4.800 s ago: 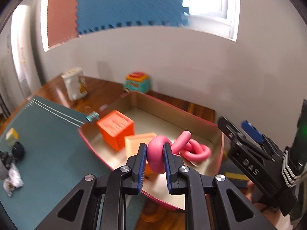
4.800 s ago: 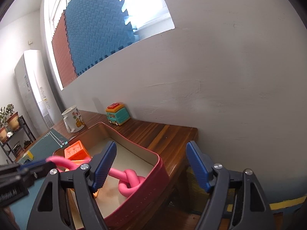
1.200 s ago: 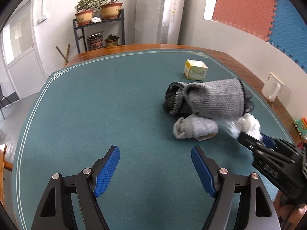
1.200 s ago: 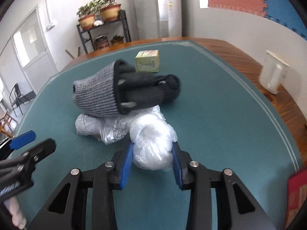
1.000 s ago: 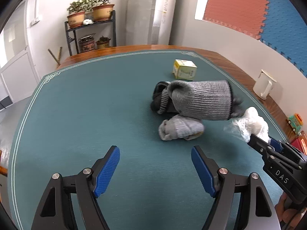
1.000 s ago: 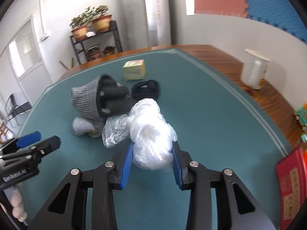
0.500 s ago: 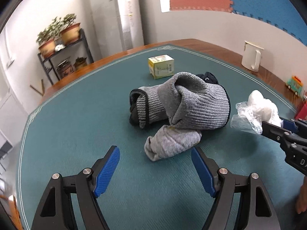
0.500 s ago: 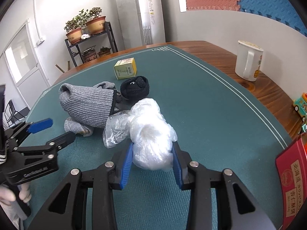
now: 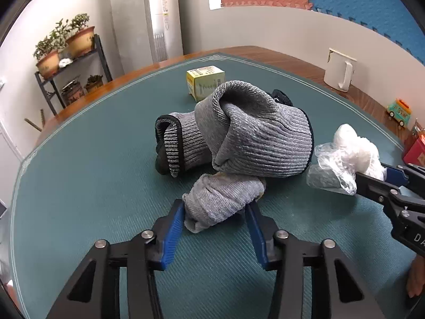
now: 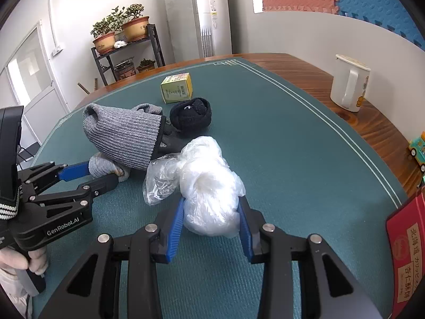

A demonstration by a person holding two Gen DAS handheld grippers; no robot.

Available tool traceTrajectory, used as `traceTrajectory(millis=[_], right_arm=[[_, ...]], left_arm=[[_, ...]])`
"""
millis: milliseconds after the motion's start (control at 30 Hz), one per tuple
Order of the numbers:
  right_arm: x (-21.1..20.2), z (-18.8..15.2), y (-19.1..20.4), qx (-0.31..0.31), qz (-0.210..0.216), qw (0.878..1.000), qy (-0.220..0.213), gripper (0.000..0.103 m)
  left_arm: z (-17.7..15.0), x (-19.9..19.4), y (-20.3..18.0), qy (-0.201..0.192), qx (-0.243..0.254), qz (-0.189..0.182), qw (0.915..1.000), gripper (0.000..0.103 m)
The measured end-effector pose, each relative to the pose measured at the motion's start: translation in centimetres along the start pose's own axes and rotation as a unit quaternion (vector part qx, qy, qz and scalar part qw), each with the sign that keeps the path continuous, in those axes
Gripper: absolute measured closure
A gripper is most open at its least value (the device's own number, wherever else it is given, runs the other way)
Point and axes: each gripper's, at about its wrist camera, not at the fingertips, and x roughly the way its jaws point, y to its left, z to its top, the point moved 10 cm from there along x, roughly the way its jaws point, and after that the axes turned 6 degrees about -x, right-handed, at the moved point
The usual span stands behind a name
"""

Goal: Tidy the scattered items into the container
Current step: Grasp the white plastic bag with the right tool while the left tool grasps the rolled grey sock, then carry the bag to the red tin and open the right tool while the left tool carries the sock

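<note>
The left claw (image 9: pixel 216 222), its jaws just closing, grips the light grey sock (image 9: pixel 223 202) on the green worktop (image 9: pixel 87 175); bare mat lies to its left. The right claw (image 10: pixel 211 224) clenches the white plastic bag (image 10: pixel 209 186); the red container (image 10: pixel 406 252) sits at its right, by the worktop's edge

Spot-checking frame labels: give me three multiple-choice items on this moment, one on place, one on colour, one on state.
1. The small yellow-green cardboard box sits:
A) on the green mat
B) in the red container
C) on the plant shelf

2. The rolled sock behind the grey ribbed knit hat is:
A) white
B) black
C) orange

3. The right hand-held gripper is:
A) open, empty
B) shut on the white clear-plastic-wrapped bundle
C) shut on the white mug

Key: A, it rests on the mat; B, dark knit; B, both pads press the bundle.
</note>
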Motion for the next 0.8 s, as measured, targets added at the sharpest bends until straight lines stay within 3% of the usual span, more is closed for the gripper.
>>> traceTrajectory(millis=[333,567,800], right_arm=[[-0.8,0.6,-0.3,0.003,-0.001,1.0,-0.018,0.062],[-1.6,1.2,-0.8,0.015,0.0,0.999,-0.033,0.062],[-2.2,1.4,-1.3,0.029,0.005,0.999,-0.04,0.062]], left_arm=[[-1.1,-3.8,-0.9,-0.011,-0.041,-0.015,0.999,0.075],[-1.5,-7.4,-2.4,-0.032,-0.05,-0.035,0.9976,0.077],[-3.9,-7.8,-3.7,-0.007,-0.053,-0.049,0.9974,0.077]])
